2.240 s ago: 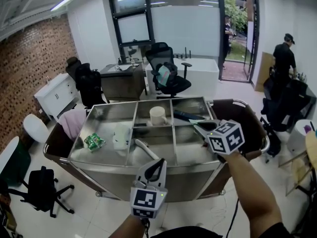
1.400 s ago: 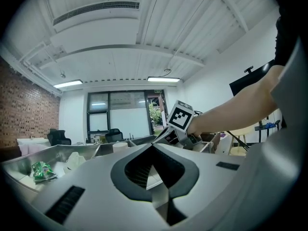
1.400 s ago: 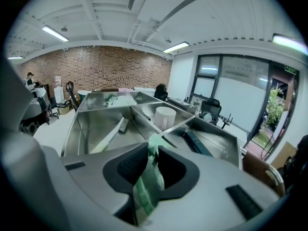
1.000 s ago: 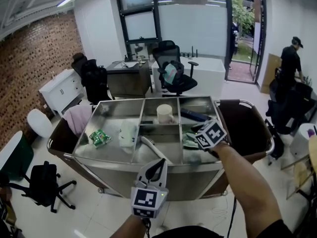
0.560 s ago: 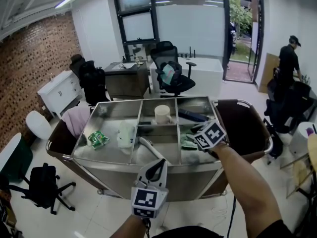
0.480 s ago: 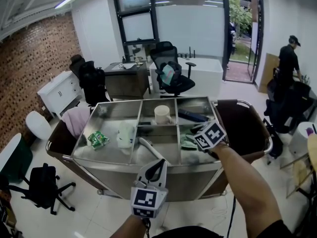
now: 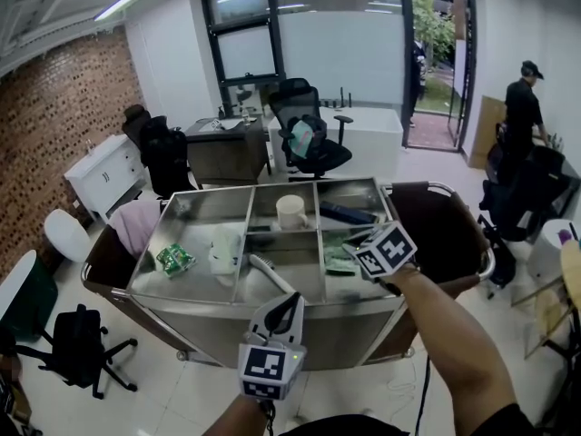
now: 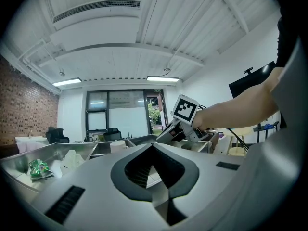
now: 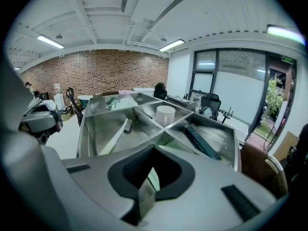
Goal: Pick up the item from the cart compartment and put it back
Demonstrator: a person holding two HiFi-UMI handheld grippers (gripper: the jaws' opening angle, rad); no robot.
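Note:
A steel cart (image 7: 272, 300) with several open compartments stands in front of me. My right gripper (image 7: 352, 248) reaches into the near right compartment, where a pale green packet (image 7: 338, 262) lies. In the right gripper view the gripper (image 9: 149, 178) is shut, with a thin edge of the green packet (image 9: 152, 177) pinched between its tips. My left gripper (image 7: 291, 300) hovers low in front of the cart, shut and empty. The left gripper view shows its closed tips (image 8: 153, 149) and the right gripper (image 8: 169, 129) beyond them.
Other compartments hold a white cup (image 7: 290, 212), a dark flat box (image 7: 341, 213), a white brush (image 7: 270, 275), a crumpled white item (image 7: 223, 246) and a green snack bag (image 7: 170, 260). Brown bags hang at both cart ends. Office chairs (image 7: 309, 143) and a person (image 7: 519, 107) stand behind.
The right gripper came down from above the cart into the near right compartment and closed on the green packet. The left gripper has stayed where it was.

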